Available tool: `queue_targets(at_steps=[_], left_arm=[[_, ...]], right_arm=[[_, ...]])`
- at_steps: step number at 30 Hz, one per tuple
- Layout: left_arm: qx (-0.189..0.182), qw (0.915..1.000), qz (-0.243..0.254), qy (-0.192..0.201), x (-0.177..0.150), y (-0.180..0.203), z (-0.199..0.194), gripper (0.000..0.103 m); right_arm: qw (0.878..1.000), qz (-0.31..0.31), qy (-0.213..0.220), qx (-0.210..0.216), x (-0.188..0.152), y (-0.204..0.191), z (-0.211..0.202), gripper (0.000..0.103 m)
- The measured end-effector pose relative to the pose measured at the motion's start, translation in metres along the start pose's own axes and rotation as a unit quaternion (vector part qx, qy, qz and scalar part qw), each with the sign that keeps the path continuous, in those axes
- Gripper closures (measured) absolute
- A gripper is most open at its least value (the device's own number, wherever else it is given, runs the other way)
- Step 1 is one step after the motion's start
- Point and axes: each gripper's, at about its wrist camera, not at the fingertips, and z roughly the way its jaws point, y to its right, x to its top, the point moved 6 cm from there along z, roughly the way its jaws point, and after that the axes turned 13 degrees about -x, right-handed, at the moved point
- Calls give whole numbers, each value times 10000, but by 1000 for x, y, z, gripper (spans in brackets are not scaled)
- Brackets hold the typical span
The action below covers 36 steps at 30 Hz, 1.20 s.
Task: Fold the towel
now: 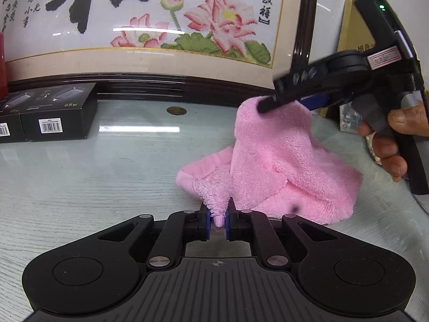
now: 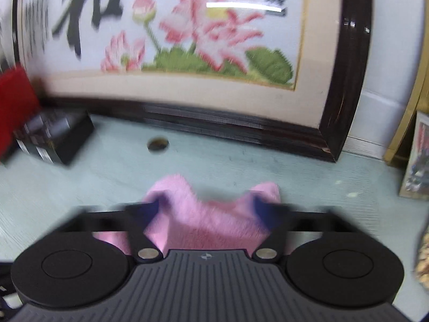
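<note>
the pink towel (image 1: 281, 166) lay bunched on the pale table (image 1: 80, 182), in front of a framed lotus picture (image 1: 166, 26). the left gripper (image 1: 217, 221) was pinched tight on one towel corner. the right gripper (image 2: 211, 209), held in a hand (image 1: 396, 139), had its fingers spread apart, with towel between them.

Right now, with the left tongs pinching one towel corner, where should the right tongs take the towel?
On the raised far corner of the towel, where the right tongs already sit. Come from above and the right: that corner peaks off the table, so both fingers can straddle it. Left tongs hold the near corner.
</note>
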Motion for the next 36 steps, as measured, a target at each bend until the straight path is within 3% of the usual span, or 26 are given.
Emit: queue_targets(at_steps=[9, 11, 15, 19, 22, 23, 24, 28, 32, 36], left_arm=[[-118, 9998, -99, 124, 2, -2, -9, 90], [-310, 9993, -105, 201, 3, 0, -15, 89], [-642, 9972, 12, 380, 4, 8, -30, 89], [-1042, 9929, 375, 438, 2, 23, -42, 86], [-1073, 9907, 705, 449, 0, 34, -43, 86], [-1029, 9907, 770, 442, -1, 36, -42, 85], [-997, 9909, 803, 418, -2, 36, -41, 85], [-827, 9933, 785, 213, -5, 33, -32, 76], [-631, 9956, 686, -85, -9, 27, -22, 63], [-466, 9971, 581, -184, -10, 20, -20, 23]], right_arm=[[9942, 181, 827, 662, -50, 42, -91, 89], [9908, -2, 1047, 853, -85, 46, -123, 89], [9924, -477, 737, 861, -168, 58, -147, 87], [9955, -619, 444, 559, -217, 77, -157, 83], [9958, -195, 633, 628, -210, 94, -166, 69], [9949, 6, 765, 662, -201, 98, -166, 46], [9933, 207, 897, 695, -191, 103, -166, 30], [9835, 944, 1204, 961, -148, 105, -151, 29], [9794, 852, 1086, 1471, -126, 67, -138, 30], [9882, 532, 902, 1120, -127, 32, -119, 35]])
